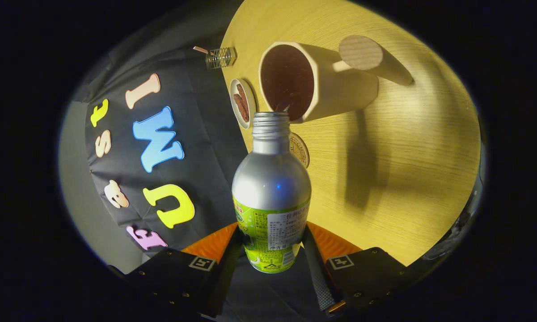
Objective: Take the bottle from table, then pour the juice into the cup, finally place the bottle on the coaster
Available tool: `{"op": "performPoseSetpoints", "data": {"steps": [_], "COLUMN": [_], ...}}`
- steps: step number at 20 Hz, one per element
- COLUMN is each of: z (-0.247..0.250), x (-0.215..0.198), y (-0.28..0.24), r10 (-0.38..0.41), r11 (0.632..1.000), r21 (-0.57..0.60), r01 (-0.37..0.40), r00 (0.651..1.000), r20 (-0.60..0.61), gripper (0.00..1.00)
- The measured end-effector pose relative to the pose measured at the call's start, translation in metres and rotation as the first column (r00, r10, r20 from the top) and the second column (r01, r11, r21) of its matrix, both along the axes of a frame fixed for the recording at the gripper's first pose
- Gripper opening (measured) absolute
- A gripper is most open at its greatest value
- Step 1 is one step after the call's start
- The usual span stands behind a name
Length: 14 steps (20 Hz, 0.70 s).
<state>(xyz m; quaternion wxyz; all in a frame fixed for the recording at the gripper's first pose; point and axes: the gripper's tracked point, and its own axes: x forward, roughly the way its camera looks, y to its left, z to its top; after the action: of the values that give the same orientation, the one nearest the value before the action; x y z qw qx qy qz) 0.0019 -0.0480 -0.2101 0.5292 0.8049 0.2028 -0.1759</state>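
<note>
- Gripper view: the gripper (pixel 272 250) is clamped on the bottle (pixel 271 197), one finger pressed to each side of its labelled lower body, so the bottle sits between the fingers with its neck pointing ahead at 12 o'clock.
- The whole scene is rolled over, which I read as the bottle being tipped for the pour. Its uncapped mouth sits right at the near rim of the cup (pixel 310 82); the cup stands on the wooden table (pixel 407 179) at about 1 o'clock from the bottle's neck.
- The cup's inside looks dark; whether juice is flowing I cannot tell.
- Risk: the mouth is at the lip of the cup rather than well over its opening, so a stream could run down the outside wall onto the table if the tilt grows without the neck moving further in.
- Risk: the neck nudging the rim could shove or topple the cup.
- Risk: the smooth metal body may slip in the fingers while tilted.
- The coaster (pixel 300 150) lies just behind the bottle's shoulder, partly hidden, so setting down will need a re-aim.
- Count: one bottle, one cup, one coaster, one wooden cylinder (pixel 372 58) beyond the cup, one small dish (pixel 242 103) at 11 o'clock, one small glass object (pixel 221 57) beyond it.
</note>
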Motion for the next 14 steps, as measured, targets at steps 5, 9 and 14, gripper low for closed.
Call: {"op": "performPoseSetpoints", "data": {"steps": [5,9,14], "z": [0.006,0.010,0.020], "x": [0.003,0.006,0.005], "y": [-0.002,-0.001,-0.004], "r10": [-0.003,-0.002,-0.009], "r11": [0.999,0.995,0.990], "r21": [0.044,0.098,0.144], "r01": [0.003,0.003,0.012], "r00": [1.000,1.000,1.000], "r20": [0.000,-0.011,-0.018], "gripper": [0.76,0.76,0.76]}}
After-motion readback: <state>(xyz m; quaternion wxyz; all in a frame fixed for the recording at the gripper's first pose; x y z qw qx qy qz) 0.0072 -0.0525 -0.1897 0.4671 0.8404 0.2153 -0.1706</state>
